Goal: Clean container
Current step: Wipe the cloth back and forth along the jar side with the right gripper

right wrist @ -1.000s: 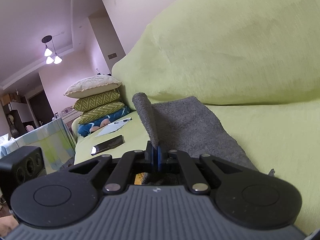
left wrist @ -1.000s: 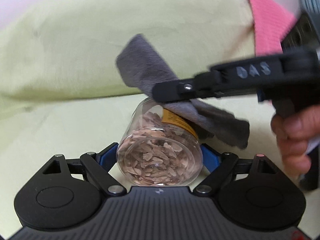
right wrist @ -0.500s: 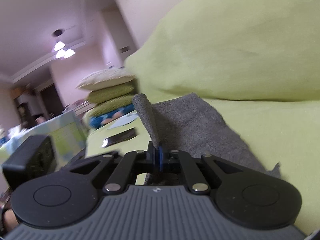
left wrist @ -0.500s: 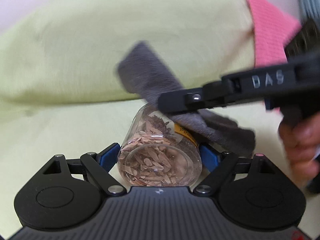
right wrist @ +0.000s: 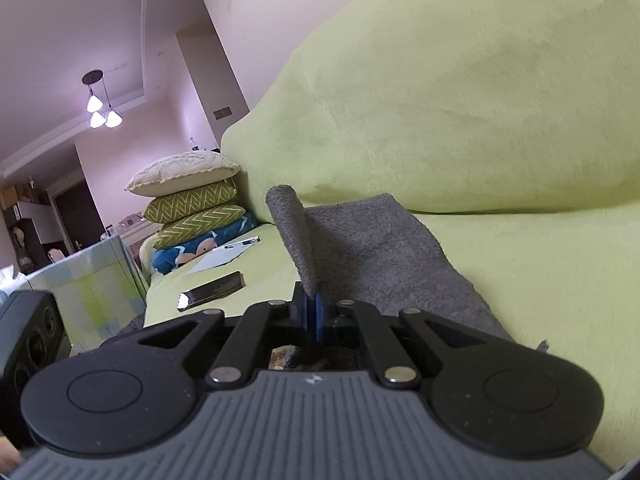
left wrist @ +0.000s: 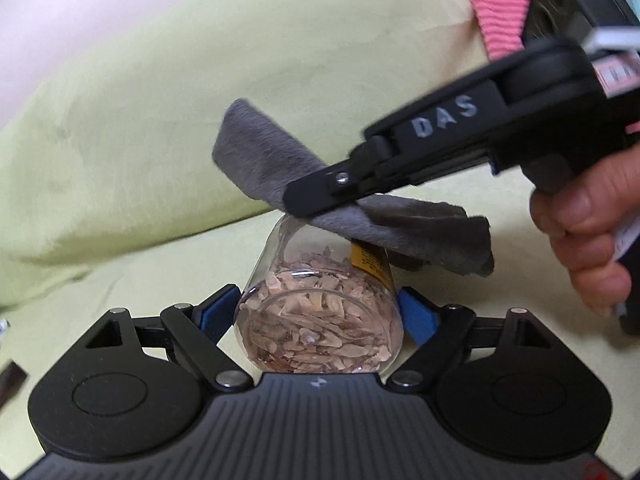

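Both claws are gripping — left gripper (left wrist: 320, 312) clamping the jar (left wrist: 320, 320) (chip-filled), right gripper (right wrist: 311, 312) pinching the grey cloth (left wrist: 360, 216) — wiping its upper wall; next, probably rotating it.

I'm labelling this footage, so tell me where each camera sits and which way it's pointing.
Left wrist: on the left claw, looking along its fingers at the jar it grips; right claw and hand show.
Right wrist: on the right claw, facing along the sofa toward stacked pillows; its own fingers show.
Shared: grey cloth, sofa.
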The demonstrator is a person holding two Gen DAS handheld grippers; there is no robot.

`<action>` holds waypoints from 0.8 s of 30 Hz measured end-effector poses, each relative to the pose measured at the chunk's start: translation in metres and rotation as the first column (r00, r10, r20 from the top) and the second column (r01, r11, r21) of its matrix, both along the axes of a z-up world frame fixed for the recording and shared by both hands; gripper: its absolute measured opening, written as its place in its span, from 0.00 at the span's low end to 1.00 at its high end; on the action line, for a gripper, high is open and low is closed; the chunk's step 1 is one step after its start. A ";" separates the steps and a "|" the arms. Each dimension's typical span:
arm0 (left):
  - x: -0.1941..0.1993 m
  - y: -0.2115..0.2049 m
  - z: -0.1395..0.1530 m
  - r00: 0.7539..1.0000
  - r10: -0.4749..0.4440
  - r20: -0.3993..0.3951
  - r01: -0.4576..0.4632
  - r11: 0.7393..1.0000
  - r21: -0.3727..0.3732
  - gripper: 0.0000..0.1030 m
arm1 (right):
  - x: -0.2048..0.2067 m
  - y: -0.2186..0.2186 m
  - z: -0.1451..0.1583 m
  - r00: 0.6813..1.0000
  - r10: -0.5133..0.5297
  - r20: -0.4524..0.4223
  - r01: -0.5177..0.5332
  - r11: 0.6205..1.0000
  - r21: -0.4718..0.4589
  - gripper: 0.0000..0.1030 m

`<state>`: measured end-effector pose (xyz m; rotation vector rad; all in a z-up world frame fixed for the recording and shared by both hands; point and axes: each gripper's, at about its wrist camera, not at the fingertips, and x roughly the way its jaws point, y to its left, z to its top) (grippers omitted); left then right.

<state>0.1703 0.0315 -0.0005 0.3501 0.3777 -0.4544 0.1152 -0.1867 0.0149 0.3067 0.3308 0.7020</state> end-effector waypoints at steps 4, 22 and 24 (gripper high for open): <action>0.013 0.019 0.002 0.994 0.004 -0.108 -0.023 0.984 -0.179 0.84 | 0.000 -0.002 -0.001 1.000 0.001 -0.009 -0.001 1.000 0.010 0.01; -0.002 0.000 -0.006 1.000 0.008 0.016 -0.009 0.996 0.084 0.83 | -0.015 0.015 0.007 0.985 0.174 -0.010 -0.174 0.985 -0.015 0.04; -0.005 -0.002 -0.007 1.000 -0.001 0.030 -0.002 0.994 0.107 0.83 | -0.016 0.015 0.007 0.983 0.182 -0.004 -0.182 0.983 -0.021 0.02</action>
